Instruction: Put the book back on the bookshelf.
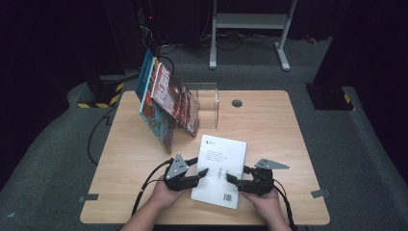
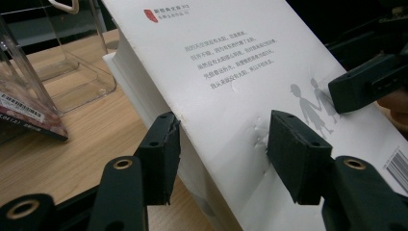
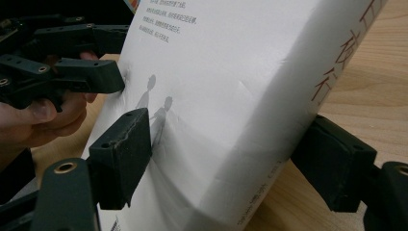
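White book gripped from both sides near the tabletop's 6 o'clock edge.
The white book (image 1: 220,171) bore small grey print, two walking figures and a barcode; the left hand-held gripper (image 1: 202,173) pinched its 9 o'clock edge, and the right hand-held gripper (image 1: 233,178) clamped its spine at 3 o'clock.

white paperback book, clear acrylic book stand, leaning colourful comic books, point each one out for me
white paperback book (image 1: 219,159): high view, bare middle of its back cover.
clear acrylic book stand (image 1: 210,103): high view, its see-through front wall.
leaning colourful comic books (image 1: 169,96): high view, the red front cover.
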Action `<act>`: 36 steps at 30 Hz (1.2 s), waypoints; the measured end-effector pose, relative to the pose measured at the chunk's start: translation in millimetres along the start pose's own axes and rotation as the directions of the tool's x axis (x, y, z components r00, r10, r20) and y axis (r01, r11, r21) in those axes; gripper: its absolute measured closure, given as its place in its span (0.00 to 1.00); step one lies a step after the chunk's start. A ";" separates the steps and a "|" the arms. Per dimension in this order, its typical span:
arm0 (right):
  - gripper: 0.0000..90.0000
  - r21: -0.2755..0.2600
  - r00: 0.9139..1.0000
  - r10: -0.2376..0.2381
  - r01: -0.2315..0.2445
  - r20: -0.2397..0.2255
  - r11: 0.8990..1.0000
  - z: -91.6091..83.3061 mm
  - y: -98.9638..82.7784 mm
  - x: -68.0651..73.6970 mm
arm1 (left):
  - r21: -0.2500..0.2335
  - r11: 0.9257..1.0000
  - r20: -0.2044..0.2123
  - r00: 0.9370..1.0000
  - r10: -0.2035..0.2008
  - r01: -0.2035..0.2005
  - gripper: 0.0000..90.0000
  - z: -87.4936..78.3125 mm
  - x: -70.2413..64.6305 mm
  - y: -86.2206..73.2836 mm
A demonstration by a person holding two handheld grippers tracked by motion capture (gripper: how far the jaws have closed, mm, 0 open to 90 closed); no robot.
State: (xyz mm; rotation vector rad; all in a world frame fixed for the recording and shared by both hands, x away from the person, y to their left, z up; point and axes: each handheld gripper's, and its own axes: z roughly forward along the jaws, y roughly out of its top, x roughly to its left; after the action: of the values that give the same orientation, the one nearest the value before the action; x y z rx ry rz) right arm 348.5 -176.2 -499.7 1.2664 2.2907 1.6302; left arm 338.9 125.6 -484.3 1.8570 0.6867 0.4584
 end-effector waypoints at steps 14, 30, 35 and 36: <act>0.26 -0.010 0.999 -0.033 0.033 0.013 0.999 -2.5 1.1 5.9 | -0.006 0.993 0.043 0.992 -0.118 0.119 0.59 -1.3 7.3 1.8; 0.29 -0.044 0.996 -0.078 0.080 0.047 0.996 -3.9 6.3 12.0 | -0.047 0.989 0.009 0.991 -0.136 0.137 0.62 -3.6 5.8 6.9; 0.30 -0.052 0.994 -0.093 0.096 0.061 0.994 -5.6 6.9 14.8 | -0.066 0.988 0.005 0.990 -0.139 0.139 0.65 -4.8 5.3 8.9; 0.31 -0.059 0.993 -0.099 0.102 0.065 0.993 -6.6 7.8 15.4 | -0.074 0.987 -0.002 0.990 -0.140 0.140 0.65 -5.4 4.5 9.7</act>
State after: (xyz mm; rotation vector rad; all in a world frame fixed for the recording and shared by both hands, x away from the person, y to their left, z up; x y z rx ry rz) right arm 339.7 -170.6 -484.5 1.1519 2.2109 1.5931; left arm 341.5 129.7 -473.3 1.7257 0.7890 0.3936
